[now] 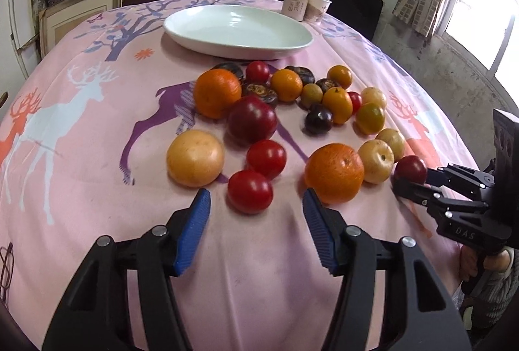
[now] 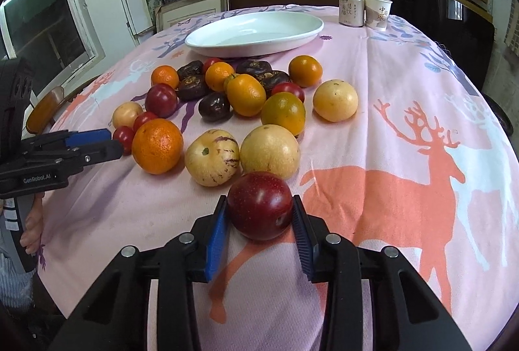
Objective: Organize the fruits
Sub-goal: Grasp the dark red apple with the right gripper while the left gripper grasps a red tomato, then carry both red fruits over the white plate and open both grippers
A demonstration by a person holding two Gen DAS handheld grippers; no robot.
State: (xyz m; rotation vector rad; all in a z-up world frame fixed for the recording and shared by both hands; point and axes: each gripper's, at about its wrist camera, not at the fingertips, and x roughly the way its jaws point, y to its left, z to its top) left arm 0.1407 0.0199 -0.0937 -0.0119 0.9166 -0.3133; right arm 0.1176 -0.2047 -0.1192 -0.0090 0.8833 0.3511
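Several fruits lie in a loose pile on the pink deer-print tablecloth [image 2: 405, 65], in front of an empty white plate [image 1: 238, 26] [image 2: 253, 26]. My right gripper [image 2: 259, 208] [image 1: 410, 180] is shut on a dark red plum [image 2: 259, 205] [image 1: 410, 169] at the near right of the pile, both blue pads against its sides. My left gripper [image 1: 256, 193] [image 2: 113, 142] is open. A red tomato [image 1: 249, 190] [image 2: 123, 137] sits between its tips with a gap on each side. An orange [image 1: 334, 172] [image 2: 157, 145] lies just right of the left gripper's right finger.
A drink can [image 2: 351, 8] and a paper cup [image 2: 378, 13] stand at the table's far edge behind the plate. A yellow fruit [image 1: 194, 158] sits left of the tomato, a second tomato [image 1: 266, 158] behind it. Shelves and boxes line the back wall.
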